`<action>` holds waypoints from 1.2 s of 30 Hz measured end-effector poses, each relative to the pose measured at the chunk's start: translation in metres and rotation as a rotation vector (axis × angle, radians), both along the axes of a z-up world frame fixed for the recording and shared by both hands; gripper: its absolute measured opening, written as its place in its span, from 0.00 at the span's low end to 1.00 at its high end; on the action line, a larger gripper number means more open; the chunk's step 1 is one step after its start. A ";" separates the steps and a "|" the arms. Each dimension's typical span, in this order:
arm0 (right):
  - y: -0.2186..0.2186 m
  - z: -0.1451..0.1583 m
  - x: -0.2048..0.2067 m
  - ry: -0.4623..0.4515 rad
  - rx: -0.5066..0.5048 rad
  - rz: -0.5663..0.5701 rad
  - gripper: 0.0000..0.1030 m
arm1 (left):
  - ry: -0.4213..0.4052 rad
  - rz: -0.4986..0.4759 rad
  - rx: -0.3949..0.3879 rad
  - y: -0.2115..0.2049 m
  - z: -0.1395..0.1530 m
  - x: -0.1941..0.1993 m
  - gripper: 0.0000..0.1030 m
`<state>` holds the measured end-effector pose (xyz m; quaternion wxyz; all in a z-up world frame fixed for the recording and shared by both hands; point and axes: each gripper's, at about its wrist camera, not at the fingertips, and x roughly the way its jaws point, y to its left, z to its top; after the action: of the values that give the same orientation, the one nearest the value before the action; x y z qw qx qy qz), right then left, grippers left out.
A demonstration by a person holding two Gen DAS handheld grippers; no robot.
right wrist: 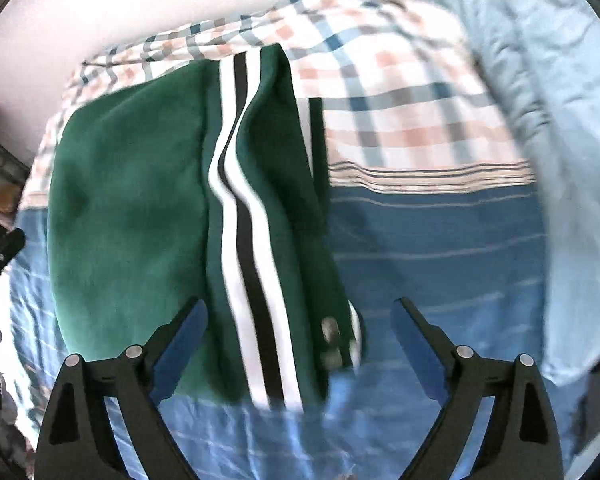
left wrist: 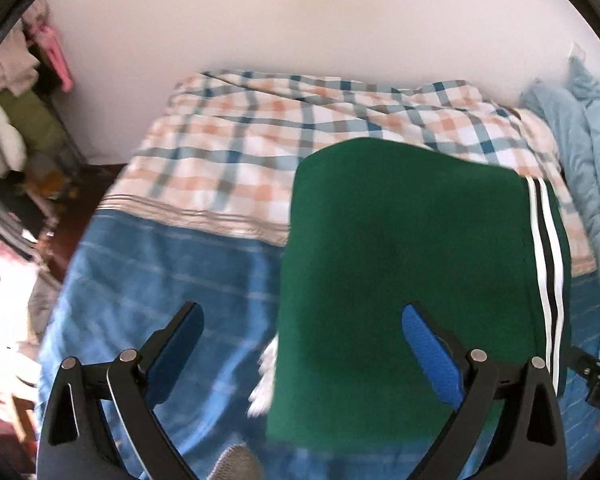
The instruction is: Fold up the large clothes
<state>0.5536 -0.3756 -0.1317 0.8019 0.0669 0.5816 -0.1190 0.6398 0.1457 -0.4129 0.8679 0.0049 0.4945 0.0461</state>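
A dark green garment (left wrist: 404, 264) with white and black side stripes lies folded into a long rectangle on the bed; it also shows in the right wrist view (right wrist: 140, 208). My left gripper (left wrist: 302, 332) is open and empty above the garment's near left edge. My right gripper (right wrist: 300, 328) is open and empty above the garment's near right edge, over the stripes (right wrist: 244, 240). A small white piece (left wrist: 266, 376) sticks out at the garment's near left side.
The bed has a blue striped sheet (left wrist: 172, 280) near me and a checked cover (left wrist: 260, 136) toward the white wall. A light blue blanket (right wrist: 560, 140) is heaped on the right. Cluttered shelves (left wrist: 8, 120) stand at the left.
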 end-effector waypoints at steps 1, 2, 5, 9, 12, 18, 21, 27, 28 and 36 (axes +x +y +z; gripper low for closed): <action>0.004 0.012 -0.031 -0.008 -0.021 -0.003 0.93 | 0.008 0.004 0.014 -0.001 0.003 -0.006 0.98; 0.007 0.022 -0.049 -0.018 -0.035 -0.010 0.93 | 0.019 0.003 0.021 -0.005 0.010 -0.019 0.98; 0.014 0.070 -0.116 -0.032 -0.060 -0.014 0.93 | 0.009 -0.019 0.021 -0.014 0.037 -0.056 0.98; 0.030 0.139 -0.194 -0.091 -0.099 -0.023 0.93 | -0.030 -0.026 0.008 -0.021 0.088 -0.111 0.98; 0.041 0.190 -0.240 -0.130 -0.114 -0.032 0.93 | -0.058 -0.009 0.005 -0.022 0.125 -0.147 0.98; 0.063 0.283 -0.329 -0.211 -0.132 -0.026 0.93 | -0.123 -0.011 0.008 -0.023 0.204 -0.216 0.98; 0.073 0.328 -0.372 -0.259 -0.130 -0.030 0.93 | -0.163 -0.025 0.006 -0.025 0.237 -0.244 0.98; 0.089 0.411 -0.453 -0.348 -0.139 -0.020 0.93 | -0.240 -0.040 -0.015 -0.028 0.304 -0.307 0.98; 0.090 0.422 -0.464 -0.362 -0.148 -0.017 0.93 | -0.250 -0.040 -0.014 -0.028 0.312 -0.315 0.98; 0.098 0.488 -0.537 -0.450 -0.162 -0.002 0.93 | -0.313 -0.053 -0.020 -0.026 0.359 -0.372 0.98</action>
<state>0.0162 -0.2772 0.3564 0.9140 0.0276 0.3768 -0.1480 0.2682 0.1194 -0.0538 0.9354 0.0020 0.3531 0.0186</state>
